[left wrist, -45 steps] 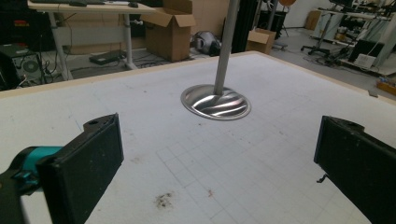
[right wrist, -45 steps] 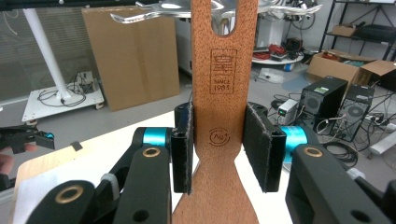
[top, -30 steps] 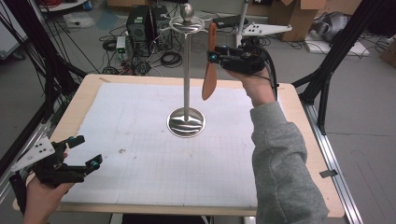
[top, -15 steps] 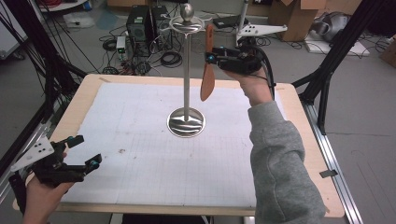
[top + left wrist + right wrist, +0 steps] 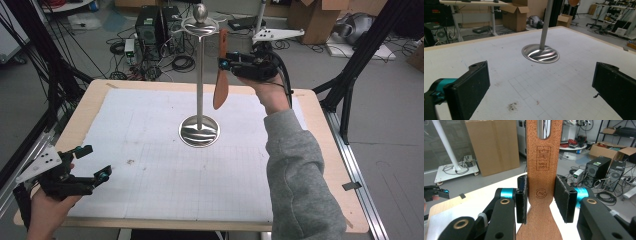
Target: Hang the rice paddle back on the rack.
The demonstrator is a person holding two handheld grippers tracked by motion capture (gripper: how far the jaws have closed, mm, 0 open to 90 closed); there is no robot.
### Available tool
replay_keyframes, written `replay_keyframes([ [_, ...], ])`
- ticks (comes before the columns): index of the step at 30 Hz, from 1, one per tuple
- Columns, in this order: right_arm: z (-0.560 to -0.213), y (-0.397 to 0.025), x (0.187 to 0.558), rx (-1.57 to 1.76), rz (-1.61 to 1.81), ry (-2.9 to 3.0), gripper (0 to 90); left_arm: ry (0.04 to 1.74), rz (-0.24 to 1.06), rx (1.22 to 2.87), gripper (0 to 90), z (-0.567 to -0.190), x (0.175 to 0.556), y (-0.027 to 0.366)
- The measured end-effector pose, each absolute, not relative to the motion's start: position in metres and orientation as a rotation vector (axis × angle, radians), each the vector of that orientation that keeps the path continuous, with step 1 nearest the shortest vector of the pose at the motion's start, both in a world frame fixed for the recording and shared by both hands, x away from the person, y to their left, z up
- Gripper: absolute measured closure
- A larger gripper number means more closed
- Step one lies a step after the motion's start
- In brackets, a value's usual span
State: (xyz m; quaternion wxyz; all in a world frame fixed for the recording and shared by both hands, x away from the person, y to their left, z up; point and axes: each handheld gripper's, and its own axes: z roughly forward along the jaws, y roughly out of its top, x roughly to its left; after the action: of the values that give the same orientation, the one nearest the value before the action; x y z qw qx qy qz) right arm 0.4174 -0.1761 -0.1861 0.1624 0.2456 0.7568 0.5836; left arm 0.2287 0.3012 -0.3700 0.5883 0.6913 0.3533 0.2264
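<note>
Beside stand (image 5: pixel 200 75) top | right gripper (image 5: pixel 223 63) clamped on upright wooden spatula (image 5: pixel 220 85) handle | left gripper (image 5: pixel 95 162) agape, empty

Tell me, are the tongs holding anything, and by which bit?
The right tongs hold a wooden spatula by its handle, just above where it widens into the blade, beside the stand. The left tongs are open and hold nothing.

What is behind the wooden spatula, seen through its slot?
In the right gripper view, the spatula shows through its slot a strip of the metal stand. The wood covers the rest of the stand.
</note>
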Motion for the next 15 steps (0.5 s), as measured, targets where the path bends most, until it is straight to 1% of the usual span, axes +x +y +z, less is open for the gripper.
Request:
replay_keyframes([
  [10, -0.1881, -0.1767, 0.4148, 0.704, 1.658, 2.138, 63.0, 0.822, 0.522, 1.614, 1.8, -0.3707, 0.2301, 0.3007],
  [12, -0.1876, -0.1772, 0.4132, 0.701, 1.654, 2.131, 58.5, 0.820, 0.521, 1.615, 1.8, -0.3708, 0.2306, 0.3004],
  [15, -0.1876, -0.1791, 0.4103, 0.694, 1.664, 2.114, 54.5, 0.819, 0.519, 1.617, 1.8, -0.3705, 0.2312, 0.2999],
])
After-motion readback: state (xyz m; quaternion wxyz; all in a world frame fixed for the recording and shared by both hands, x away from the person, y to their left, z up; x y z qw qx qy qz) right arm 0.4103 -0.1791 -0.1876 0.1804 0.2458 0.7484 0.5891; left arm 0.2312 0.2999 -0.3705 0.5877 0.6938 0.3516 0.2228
